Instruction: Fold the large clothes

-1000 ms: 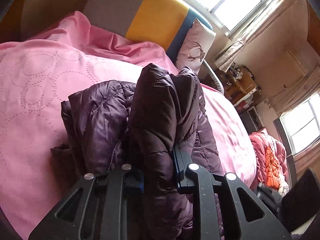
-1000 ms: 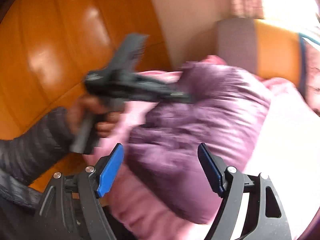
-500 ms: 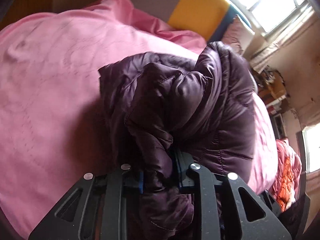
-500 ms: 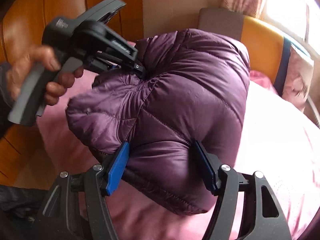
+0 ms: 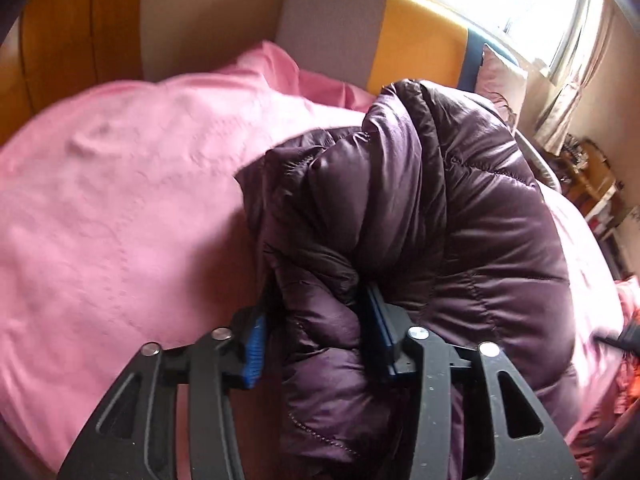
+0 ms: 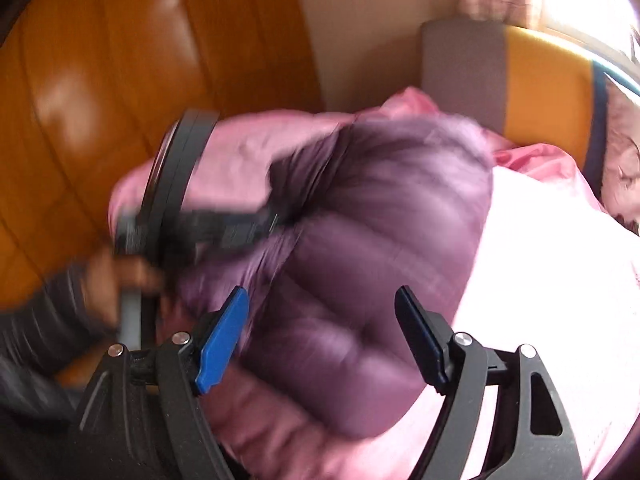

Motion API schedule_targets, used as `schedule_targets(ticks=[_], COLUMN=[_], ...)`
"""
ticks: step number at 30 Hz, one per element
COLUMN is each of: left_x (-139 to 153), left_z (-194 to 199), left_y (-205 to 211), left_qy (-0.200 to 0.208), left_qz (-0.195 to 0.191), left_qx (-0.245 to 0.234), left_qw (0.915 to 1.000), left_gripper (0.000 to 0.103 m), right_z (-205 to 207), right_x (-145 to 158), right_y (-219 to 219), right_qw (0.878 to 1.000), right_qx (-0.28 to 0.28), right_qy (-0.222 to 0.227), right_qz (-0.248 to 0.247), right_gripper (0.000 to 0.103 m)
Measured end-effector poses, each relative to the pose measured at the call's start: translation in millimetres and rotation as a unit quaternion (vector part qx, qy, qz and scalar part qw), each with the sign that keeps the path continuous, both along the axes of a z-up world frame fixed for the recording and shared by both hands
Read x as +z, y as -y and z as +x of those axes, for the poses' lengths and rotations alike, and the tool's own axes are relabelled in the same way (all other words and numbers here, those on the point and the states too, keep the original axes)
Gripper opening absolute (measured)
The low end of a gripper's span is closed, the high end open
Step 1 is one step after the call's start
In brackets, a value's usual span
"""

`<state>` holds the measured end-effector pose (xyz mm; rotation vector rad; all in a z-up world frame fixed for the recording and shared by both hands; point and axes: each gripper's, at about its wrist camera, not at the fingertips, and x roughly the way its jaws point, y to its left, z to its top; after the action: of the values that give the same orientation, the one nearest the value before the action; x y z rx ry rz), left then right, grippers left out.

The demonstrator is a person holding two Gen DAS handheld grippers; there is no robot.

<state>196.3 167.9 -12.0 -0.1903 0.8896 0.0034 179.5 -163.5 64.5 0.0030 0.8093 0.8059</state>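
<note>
Pink bed (image 5: 120,220), puffy jacket (image 5: 460,220) bunched mid-fold.
The left gripper (image 5: 316,340) pinched a thick fold, apparently to carry it over; the right gripper (image 6: 320,340) stood wide open beside the jacket, holding nothing, near the bed's headboard (image 5: 416,40) end.

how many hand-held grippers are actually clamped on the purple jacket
1. The left hand-held gripper pinches a fold of the purple jacket. The right hand-held gripper is open, its fingers spread either side of the jacket's bulk, not clamped.
</note>
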Motion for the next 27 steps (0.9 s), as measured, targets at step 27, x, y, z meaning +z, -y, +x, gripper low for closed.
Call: schedule_targets(ticks=[27], left_x=[-38], left_z=[5], left_y=[-41], left_qy=[-0.015], left_qz=[-0.113], left_qx=[-0.019], left_qw=[0.9933], left_gripper=[0.059], right_z=[125], right_x=[-46], right_y=[-29], right_qw=[0.989], right_qx=[-0.102], right_qy=[-0.099], right_qz=[0.047], right_gripper=[0.101])
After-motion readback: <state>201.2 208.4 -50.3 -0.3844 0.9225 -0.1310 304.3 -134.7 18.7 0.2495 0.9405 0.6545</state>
